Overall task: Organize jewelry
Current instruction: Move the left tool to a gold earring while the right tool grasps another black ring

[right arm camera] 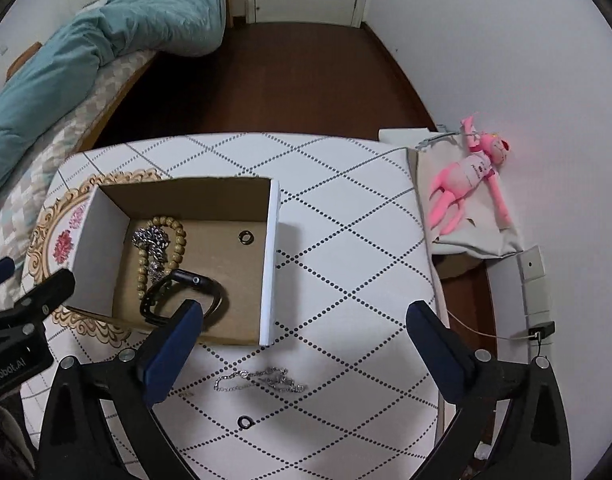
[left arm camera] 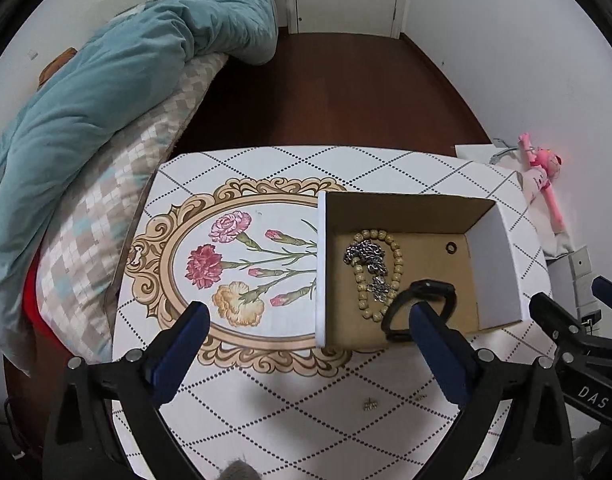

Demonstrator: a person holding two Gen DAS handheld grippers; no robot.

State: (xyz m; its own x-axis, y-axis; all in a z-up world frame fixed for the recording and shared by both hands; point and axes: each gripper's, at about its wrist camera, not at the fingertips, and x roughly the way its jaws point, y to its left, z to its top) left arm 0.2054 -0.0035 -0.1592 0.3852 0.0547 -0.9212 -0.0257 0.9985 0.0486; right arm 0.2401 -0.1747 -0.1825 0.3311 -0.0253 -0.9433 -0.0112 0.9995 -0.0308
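Two hand-held grippers hover over a white table [right arm camera: 345,240] with a dotted diamond pattern, both pointing steeply down, both empty with jaws spread wide. Nearest the right gripper [right arm camera: 306,344], lying on the table between and just below its blue fingers, is a loose silver chain [right arm camera: 262,378]; its long axis runs from about nine o'clock to three o'clock across the view, crosswise to the way the gripper points and roughly in line with the gap between the fingers. Nearer still, toward six o'clock, a small dark ring [right arm camera: 245,422] lies on the table. The right gripper is plainly the closer one to both loose pieces, so the next pick most likely falls to it, dropping almost straight down onto the chain. The left gripper [left arm camera: 309,344] sits at nine o'clock of the right one; in its own view a tiny metallic piece [left arm camera: 370,404] lies on the table between its fingers, too small to identify, possibly an end of the chain. Farther out, at about eleven o'clock from the right gripper, stands an open cardboard box [right arm camera: 270,248]. Inside it rest a black watch [right arm camera: 182,296], a wooden bead bracelet [right arm camera: 174,240], a tangled silver necklace [right arm camera: 154,242] and another small dark ring [right arm camera: 246,237]. Beyond the table's right edge, at two o'clock, lies a pink plush toy [right arm camera: 469,176].
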